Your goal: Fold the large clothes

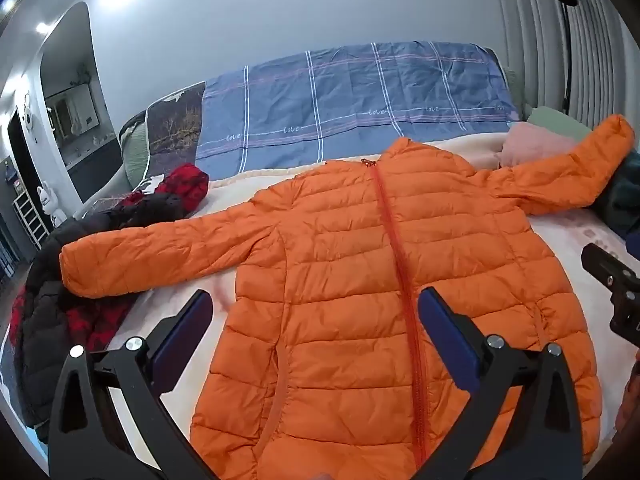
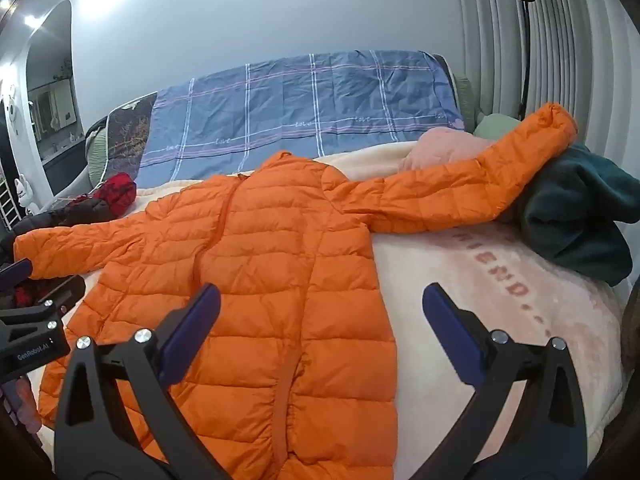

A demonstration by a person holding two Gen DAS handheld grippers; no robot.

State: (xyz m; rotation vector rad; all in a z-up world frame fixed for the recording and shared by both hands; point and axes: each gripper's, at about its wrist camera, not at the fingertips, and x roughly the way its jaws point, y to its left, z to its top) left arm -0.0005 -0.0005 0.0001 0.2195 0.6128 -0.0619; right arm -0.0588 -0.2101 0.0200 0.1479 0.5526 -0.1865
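Hovering tilted down over orange jacket (image 1: pixel 360 280), both tools wide open.

1. You are in a bedroom in a home.
2. You can see a bed (image 1: pixel 248 184) with a soft cream blanket on it.
3. A blue checked sheet (image 1: pixel 360 96) hangs over the headboard.
4. Pillows (image 1: pixel 532 146) lie at the top of the bed.
5. Clothes lie around, such as an orange puffy jacket (image 1: pixel 360 280) and a dark green top (image 2: pixel 576 216).
6. A tall arched mirror (image 1: pixel 76 96) stands by the wall.
7. Pale curtains (image 1: pixel 560 40) hang on one side.
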